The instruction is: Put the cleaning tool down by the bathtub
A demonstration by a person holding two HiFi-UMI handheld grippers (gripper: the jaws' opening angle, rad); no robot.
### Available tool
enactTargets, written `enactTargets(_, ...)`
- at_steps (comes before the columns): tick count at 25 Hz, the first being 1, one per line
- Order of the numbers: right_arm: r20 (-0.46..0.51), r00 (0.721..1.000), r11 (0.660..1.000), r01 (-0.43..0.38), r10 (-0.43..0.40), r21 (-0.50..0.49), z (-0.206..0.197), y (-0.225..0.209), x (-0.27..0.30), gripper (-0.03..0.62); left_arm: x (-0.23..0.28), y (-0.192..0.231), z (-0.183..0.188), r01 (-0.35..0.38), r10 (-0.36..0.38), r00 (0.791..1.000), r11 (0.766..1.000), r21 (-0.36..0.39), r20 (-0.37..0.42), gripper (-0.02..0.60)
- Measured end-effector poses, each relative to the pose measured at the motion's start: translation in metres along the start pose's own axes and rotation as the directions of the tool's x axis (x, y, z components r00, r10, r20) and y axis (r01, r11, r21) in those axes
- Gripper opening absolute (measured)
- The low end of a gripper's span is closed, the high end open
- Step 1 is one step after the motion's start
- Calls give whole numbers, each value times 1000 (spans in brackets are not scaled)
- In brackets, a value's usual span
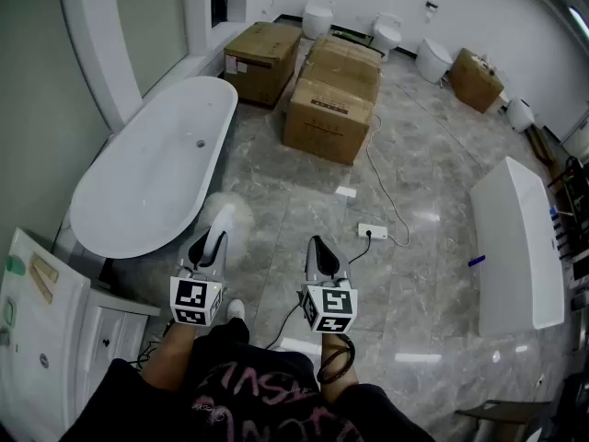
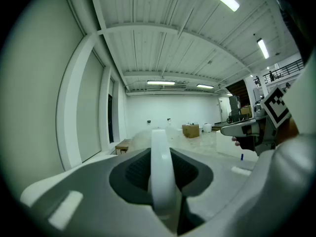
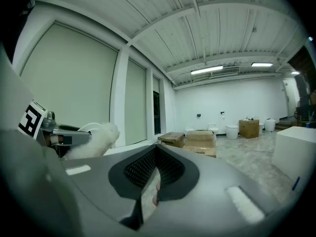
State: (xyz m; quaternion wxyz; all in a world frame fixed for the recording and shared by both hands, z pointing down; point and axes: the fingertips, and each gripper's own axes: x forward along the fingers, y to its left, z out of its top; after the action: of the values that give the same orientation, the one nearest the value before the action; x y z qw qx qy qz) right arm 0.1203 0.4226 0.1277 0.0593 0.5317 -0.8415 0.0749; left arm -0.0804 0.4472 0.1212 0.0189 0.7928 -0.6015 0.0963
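Observation:
The cleaning tool is a white duster with a fluffy head (image 1: 226, 215) and a flat white handle (image 2: 160, 167). My left gripper (image 1: 213, 239) is shut on that handle, with the fluffy head sticking out beyond the jaws, over the floor beside the near end of the white oval bathtub (image 1: 147, 168). From the right gripper view, the fluffy head (image 3: 97, 139) hangs at the left. My right gripper (image 1: 318, 250) is held level to the right of the left one, jaws together, with nothing in it.
Cardboard boxes (image 1: 333, 90) stand behind the tub. A power strip (image 1: 373, 231) with its white cable lies on the marble floor ahead. A second white tub (image 1: 518, 247) is at the right, a white cabinet (image 1: 41, 339) at the lower left, toilets (image 1: 387, 31) along the back wall.

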Motion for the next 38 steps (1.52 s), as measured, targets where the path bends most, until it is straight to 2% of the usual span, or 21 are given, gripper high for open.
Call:
enactTargets(12, -10, 1000, 1000, 7, -7, -7, -5, 4, 16, 12, 12, 10, -8, 11, -11, 1000, 1000, -11, -14, 81)
enactTargets(20, -40, 999, 1000, 15, -15, -7, -17, 2, 38, 12, 29, 28, -28, 9, -11, 999, 999, -51, -46, 81)
enactTargets(25, -68, 997, 999, 27, -30, -40, -16, 2, 66, 14, 51, 52, -29, 10, -13, 999, 996, -86, -38, 81)
enactTargets(32, -47, 995, 995, 86, -88, -43, 0, 14, 104, 14, 77, 79, -26, 89, -91, 996, 994, -69, -21, 81)
enactTargets(38, -40, 992, 993, 115, -116, -34, 3, 29, 122, 17, 88, 102, -25, 126, -127, 992, 990, -62, -12, 81)
